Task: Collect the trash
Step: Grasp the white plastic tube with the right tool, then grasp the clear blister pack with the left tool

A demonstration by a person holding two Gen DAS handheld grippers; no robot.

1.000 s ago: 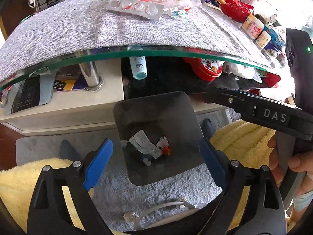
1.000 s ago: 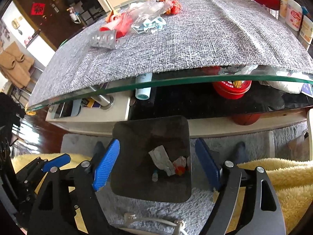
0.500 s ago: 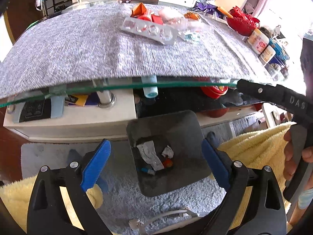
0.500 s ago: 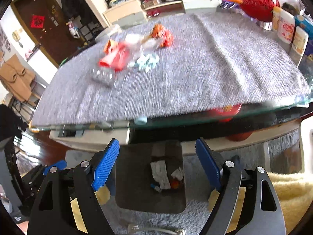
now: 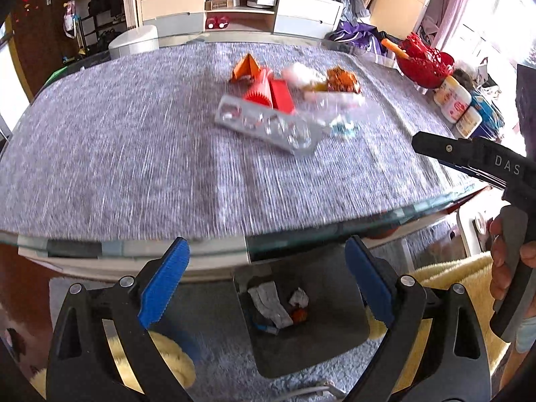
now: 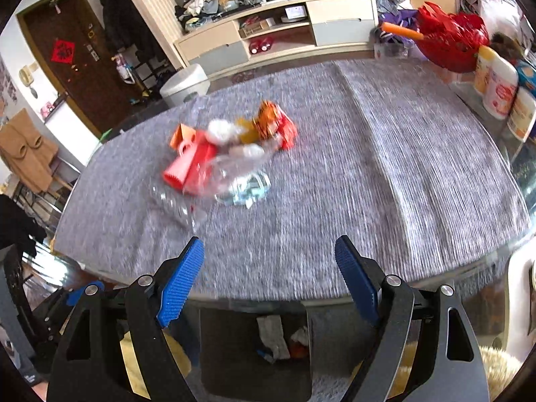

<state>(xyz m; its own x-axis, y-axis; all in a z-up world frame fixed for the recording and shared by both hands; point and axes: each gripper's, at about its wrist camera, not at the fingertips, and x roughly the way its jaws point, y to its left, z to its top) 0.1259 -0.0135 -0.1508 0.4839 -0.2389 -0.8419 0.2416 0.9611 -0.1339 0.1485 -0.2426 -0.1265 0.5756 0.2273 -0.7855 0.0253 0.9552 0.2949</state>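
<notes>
A pile of trash lies on the grey table mat (image 5: 134, 154): a clear blister tray (image 5: 268, 125), a red box (image 5: 279, 95), an orange wrapper (image 5: 341, 80) and clear plastic (image 6: 234, 167). The pile also shows in the right wrist view, with the red box (image 6: 187, 167). A dark bin (image 5: 301, 311) with several scraps of trash stands on the floor below the table's near edge. My left gripper (image 5: 268, 288) is open and empty above the bin. My right gripper (image 6: 268, 281) is open and empty at the table's near edge, also seen from the left wrist view (image 5: 469, 157).
A red basket (image 5: 425, 63) and white jars (image 5: 452, 98) stand at the table's right side. A yellow fluffy cover (image 5: 445, 268) lies beside the bin. A TV cabinet (image 6: 278, 40) stands behind the table. The glass table edge (image 5: 301, 234) runs just ahead of my left fingers.
Both grippers have risen from bin level to above the table edge, so the tabletop and trash pile now fill the views. Both stay open and empty.
</notes>
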